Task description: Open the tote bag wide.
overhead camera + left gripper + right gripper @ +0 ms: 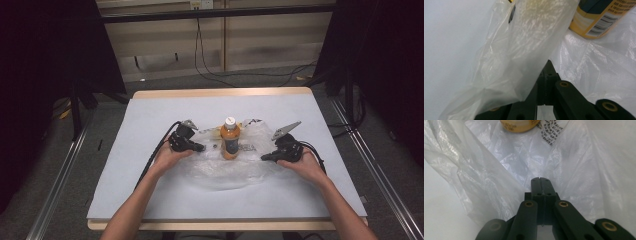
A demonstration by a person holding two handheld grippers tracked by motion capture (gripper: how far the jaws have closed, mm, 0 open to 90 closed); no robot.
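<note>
An orange juice bottle (230, 141) with a white cap stands upright on a clear plastic bag (225, 172) spread in the middle of the table. My left gripper (202, 148) lies at the bag's left edge and points toward the bottle. In the left gripper view its jaws are shut (547, 68), and a sheet of the bag (524, 40) rises from their tip with the bottle (599, 17) beyond. My right gripper (264, 158) lies at the bag's right edge, jaws shut (540, 181) on the bag's film (499, 170), with the bottle's base (520, 125) ahead.
A pale grey mat (150, 115) covers the wooden table (220, 93). Black print (552, 133) marks the bag beside the bottle. Dark stands and cables sit on the floor beyond the far edge.
</note>
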